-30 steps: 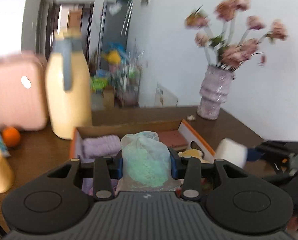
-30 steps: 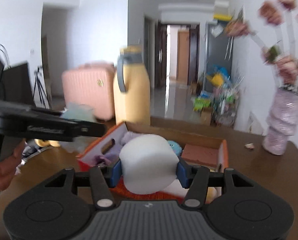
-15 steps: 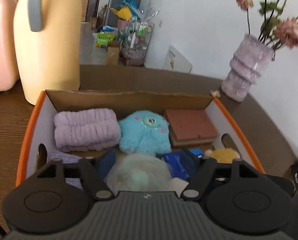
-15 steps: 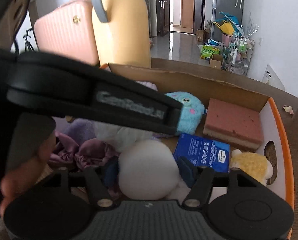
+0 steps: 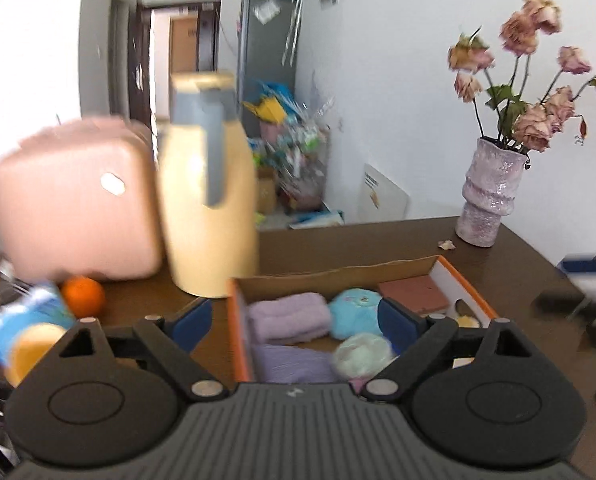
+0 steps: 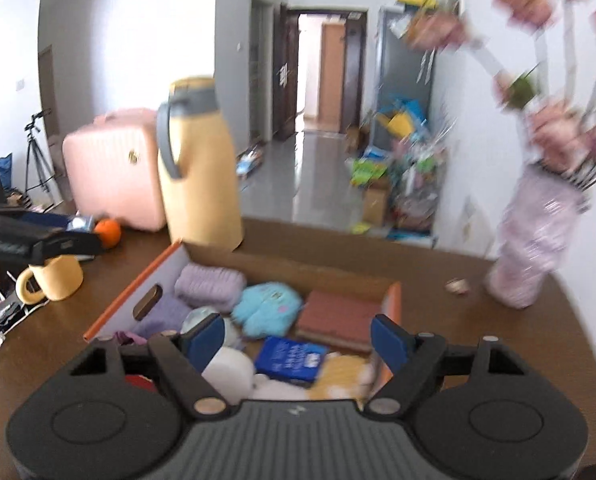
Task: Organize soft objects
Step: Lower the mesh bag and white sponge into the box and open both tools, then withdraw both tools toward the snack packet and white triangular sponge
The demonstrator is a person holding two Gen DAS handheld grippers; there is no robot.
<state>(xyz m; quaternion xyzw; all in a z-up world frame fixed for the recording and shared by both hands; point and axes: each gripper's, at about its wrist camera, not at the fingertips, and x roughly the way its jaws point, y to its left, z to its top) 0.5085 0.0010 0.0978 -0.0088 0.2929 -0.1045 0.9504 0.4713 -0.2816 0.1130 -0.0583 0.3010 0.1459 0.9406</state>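
Brown bench [image 6: 438, 280] against a white wall, hallway behind. On it sits an open cardboard box [image 6: 138, 280] with orange rims and white sides.

Box contents, right wrist view: a rolled lilac towel [image 6: 210, 286] at the far left, a blue plush [image 6: 266, 310] beside it, a reddish sponge [image 6: 338, 318] at the far right. Nearer: a blue tissue pack [image 6: 292, 358], a white ball [image 6: 230, 372], a yellow plush [image 6: 342, 376], purple cloth [image 6: 162, 314] along the left wall. A pale green pouch [image 5: 364, 354] lies in the box near the blue plush; in the left wrist view it sits below and between the fingers, and the pads do not press on it.

Left tongs [image 5: 294, 316]: jaws wide apart, just been opening, nothing held. They stand above the box's near left corner; the left finger is over bare bench, the right over the box.

Right tongs [image 6: 298, 334]: jaws wide apart, just been opening, nothing held. The white ball lies in the box just below the left finger; contact cannot be told.

Around the box: a yellow flask [image 6: 198, 168] with a grey handle just behind its far left corner, a pink case [image 6: 112, 168] left of the flask, an orange [image 6: 108, 232] in front of the case, a yellow mug [image 6: 56, 282] on the bench left of the box. A lilac vase [image 5: 488, 196] of dried pink flowers stands at the far right near the wall, well apart from the box, with a small scrap [image 5: 446, 245] beside it. Both views are motion-blurred.
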